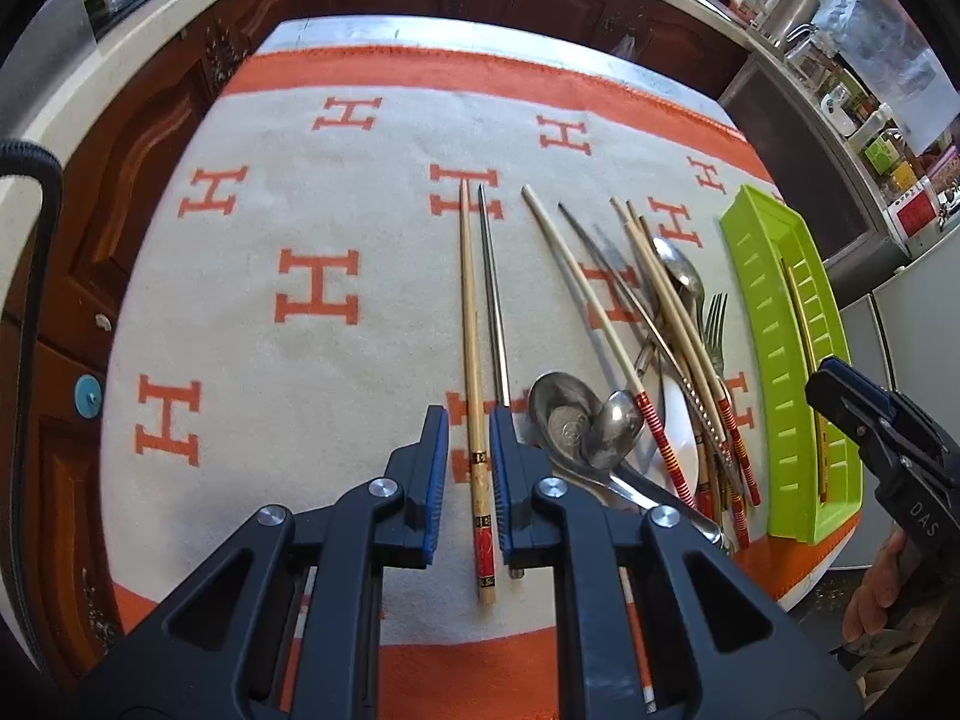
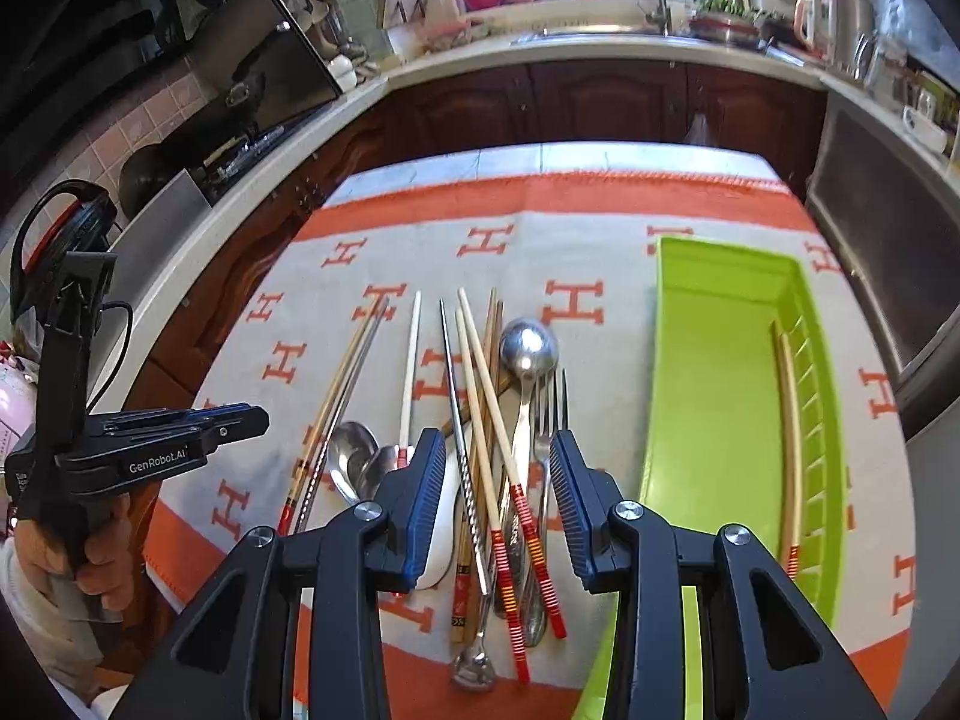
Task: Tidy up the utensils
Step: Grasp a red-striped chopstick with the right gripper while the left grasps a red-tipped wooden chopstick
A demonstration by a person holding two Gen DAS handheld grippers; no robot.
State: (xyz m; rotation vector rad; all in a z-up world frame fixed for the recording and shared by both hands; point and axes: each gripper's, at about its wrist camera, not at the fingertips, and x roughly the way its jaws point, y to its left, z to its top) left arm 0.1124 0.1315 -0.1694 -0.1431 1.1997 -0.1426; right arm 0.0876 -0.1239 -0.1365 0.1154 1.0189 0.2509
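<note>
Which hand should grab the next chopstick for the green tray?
Right, probably. The right gripper hangs open over the pile of chopsticks, beside the green tray. The left gripper is narrow, over a separate bamboo chopstick, farther from it.

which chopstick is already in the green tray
The single pale chopstick with red bands at its near end, lying along the right wall of the green tray. All others lie on the cloth.
</note>
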